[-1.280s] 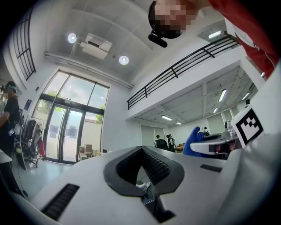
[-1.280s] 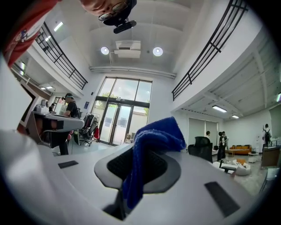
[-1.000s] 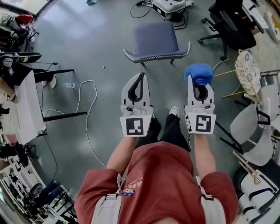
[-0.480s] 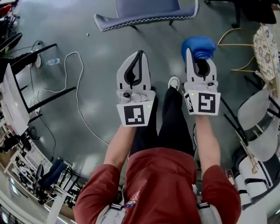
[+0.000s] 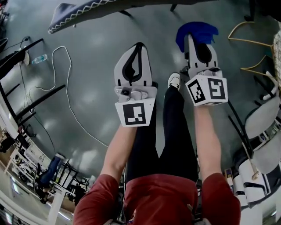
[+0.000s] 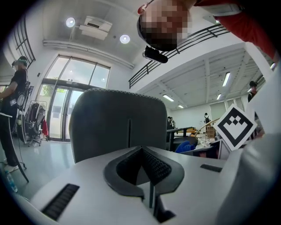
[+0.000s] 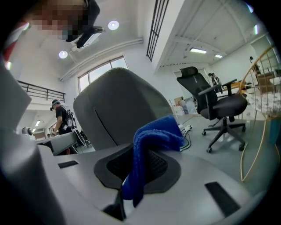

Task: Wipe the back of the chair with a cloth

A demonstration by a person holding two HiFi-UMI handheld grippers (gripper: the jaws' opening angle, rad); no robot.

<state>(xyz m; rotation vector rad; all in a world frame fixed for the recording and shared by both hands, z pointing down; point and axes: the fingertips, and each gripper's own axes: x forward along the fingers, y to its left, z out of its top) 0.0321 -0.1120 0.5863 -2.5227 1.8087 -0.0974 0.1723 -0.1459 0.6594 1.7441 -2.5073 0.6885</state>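
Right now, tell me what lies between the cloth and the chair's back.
Nothing: the head view shows only bare floor between the blue cloth and the chair.

Stands with both arms stretched forward, left forearm point(image 5: 117, 151) and right forearm point(image 5: 206, 140) bare and roughly parallel, well apart. Grasps a gripper in each hand, both pointing ahead. Holds the left gripper point(image 5: 139, 46) with its jaws brought together at the tips, nothing between them. Clamps a blue cloth point(image 5: 205, 30) in the right gripper point(image 5: 196, 38), jaws pressed onto it, the cloth bunched over and beyond the tips. Carries the right gripper slightly further forward than the left, its marker cube tilted.
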